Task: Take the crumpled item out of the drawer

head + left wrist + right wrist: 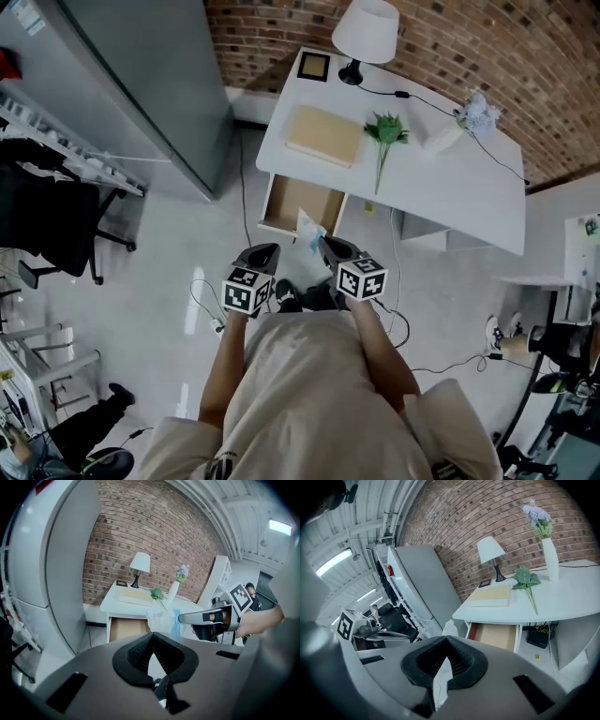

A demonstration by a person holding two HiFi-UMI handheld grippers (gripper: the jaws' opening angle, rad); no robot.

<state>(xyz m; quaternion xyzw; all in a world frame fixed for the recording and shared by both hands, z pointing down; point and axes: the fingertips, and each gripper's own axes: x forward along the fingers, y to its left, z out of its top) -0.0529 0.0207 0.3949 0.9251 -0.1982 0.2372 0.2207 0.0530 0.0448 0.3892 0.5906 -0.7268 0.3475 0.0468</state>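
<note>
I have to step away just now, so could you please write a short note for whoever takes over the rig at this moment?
Right hand-held gripper: shut on the crumpled item, holding it in the air in front of the desk.
Left hand-held gripper: shut, empty, beside the right one.
Drawer: open; its tan bottom looks bare.
Done: the item is out of the drawer.
Left: probably only to set the item down and push the drawer shut.

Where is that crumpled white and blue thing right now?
Head view, centre: the crumpled white-and-blue item is pinched in the right gripper, just in front of the open drawer of the white desk.
</note>
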